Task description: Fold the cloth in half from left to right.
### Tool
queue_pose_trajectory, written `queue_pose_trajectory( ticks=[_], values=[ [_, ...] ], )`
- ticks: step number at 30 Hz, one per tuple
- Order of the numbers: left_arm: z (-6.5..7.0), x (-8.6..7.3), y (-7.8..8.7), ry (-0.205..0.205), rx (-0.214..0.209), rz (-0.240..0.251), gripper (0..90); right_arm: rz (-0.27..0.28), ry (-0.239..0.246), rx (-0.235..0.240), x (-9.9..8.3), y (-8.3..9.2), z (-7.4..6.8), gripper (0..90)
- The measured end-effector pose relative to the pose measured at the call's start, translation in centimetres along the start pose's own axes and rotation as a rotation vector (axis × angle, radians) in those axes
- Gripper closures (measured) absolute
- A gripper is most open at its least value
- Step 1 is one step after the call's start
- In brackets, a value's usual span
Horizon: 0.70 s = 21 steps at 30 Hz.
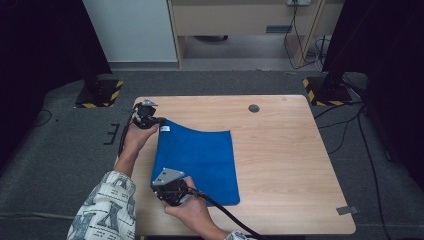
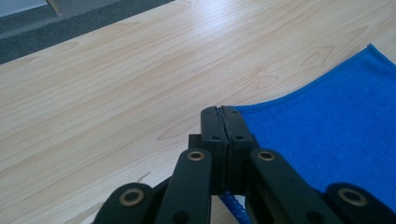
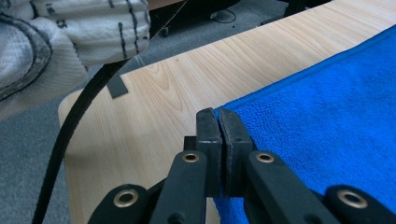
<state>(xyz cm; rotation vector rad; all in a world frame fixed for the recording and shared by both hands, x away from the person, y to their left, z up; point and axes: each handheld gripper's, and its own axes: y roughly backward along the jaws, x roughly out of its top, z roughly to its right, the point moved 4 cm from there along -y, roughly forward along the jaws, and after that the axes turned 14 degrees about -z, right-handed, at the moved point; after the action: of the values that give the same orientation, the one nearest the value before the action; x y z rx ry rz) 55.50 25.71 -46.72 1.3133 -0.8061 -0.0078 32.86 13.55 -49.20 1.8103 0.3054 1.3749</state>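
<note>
Your left gripper (image 1: 159, 120) and right gripper (image 1: 156, 184) each pinch a corner of the flat blue cloth (image 1: 200, 160).

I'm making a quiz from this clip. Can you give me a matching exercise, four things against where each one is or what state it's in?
Things:
1. left tool
2. right tool
3. blue cloth
4. round hole

Places or states:
A. lying mostly flat on the table
B. shut on the cloth's near left corner
C. in the tabletop near its far edge
D. shut on the cloth's far left corner

Pairs: 1-D, 2-B, 3-A, 4-C
</note>
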Motion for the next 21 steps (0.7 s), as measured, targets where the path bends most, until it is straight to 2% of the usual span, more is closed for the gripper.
queue_pose_trajectory(
  ticks=[4,8,15,21],
  values=[
    [-0.3,-0.1,0.6,0.012,-0.005,0.005,89.2,-0.001,-0.001,0.012,0.3,0.0,-0.2,88.3],
    [0.1,0.2,0.3,0.019,-0.013,0.008,89.2,-0.004,-0.005,0.023,0.4,0.5,0.0,88.2],
    [2.2,1.4,-0.7,0.005,-0.033,0.012,89.2,-0.007,-0.009,0.010,-0.5,2.3,1.0,88.2],
    [4.3,2.5,-1.7,-0.011,-0.054,0.020,89.2,-0.013,-0.003,-0.006,-2.1,4.1,2.1,88.1]
  ],
)
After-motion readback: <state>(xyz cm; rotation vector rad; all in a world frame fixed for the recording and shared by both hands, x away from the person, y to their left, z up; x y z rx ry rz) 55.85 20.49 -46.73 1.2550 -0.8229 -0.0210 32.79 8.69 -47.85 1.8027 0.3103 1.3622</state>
